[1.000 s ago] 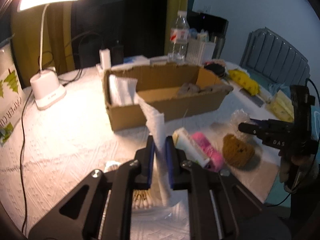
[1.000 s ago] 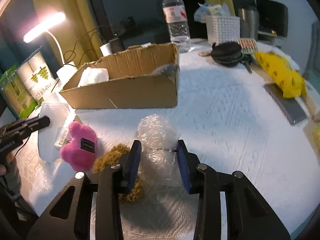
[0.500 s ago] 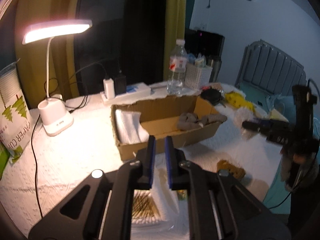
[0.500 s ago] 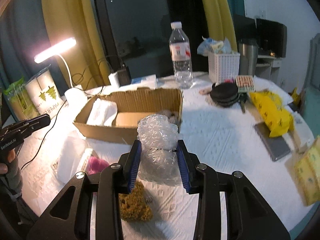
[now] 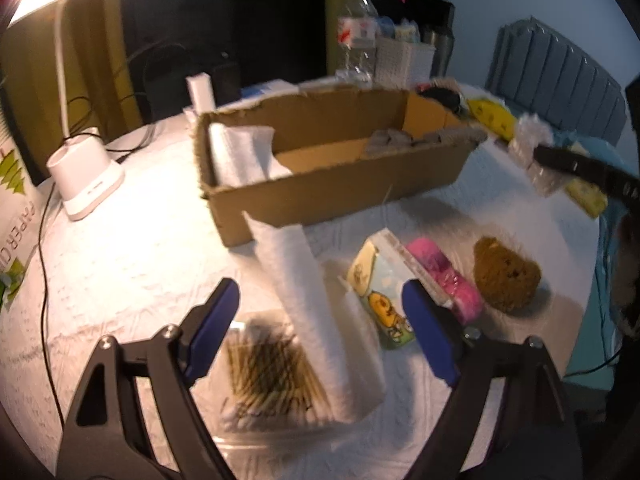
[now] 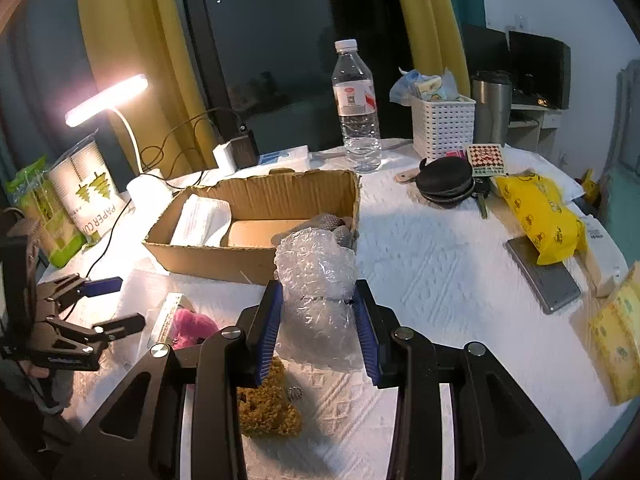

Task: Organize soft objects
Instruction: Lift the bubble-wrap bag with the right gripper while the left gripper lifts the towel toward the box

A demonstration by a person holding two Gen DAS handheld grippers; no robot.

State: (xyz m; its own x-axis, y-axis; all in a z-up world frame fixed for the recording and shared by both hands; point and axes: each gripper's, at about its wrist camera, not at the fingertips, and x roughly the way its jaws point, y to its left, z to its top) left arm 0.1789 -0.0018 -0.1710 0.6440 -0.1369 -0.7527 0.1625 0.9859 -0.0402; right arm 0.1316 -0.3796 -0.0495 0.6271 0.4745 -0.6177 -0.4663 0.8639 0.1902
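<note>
1. Your left claw (image 5: 320, 320) has just sprung wide; its 2 blue pads (image 5: 428, 332) stand apart with nothing pressed between them.
2. The folded white tissue (image 5: 304, 300) stands up in that gap, leaning back toward the cardboard box (image 5: 320, 184). Neither pad touches it.
3. Under the tissue lies a clear pack of cotton swabs (image 5: 264, 364), flat on the desk (image 5: 132, 264).
4. Just right of the tissue: a small pack with cartoon print (image 5: 380, 292), then a pink soft thing (image 5: 444, 276), then a brown sponge (image 5: 506, 276), side by side.
5. Your right claw (image 6: 316, 320) is clamped on a wad of bubble wrap (image 6: 316, 280), pads pressing both its sides, held above the desk just in front of the box's near wall.
6. In the right view, the brown sponge sits low beneath that claw, the pink thing to its left.
7. Inside the box there is white paper (image 6: 204, 220) at the left end and grey fabric (image 6: 332, 226) at the right end, with bare cardboard between.
</note>
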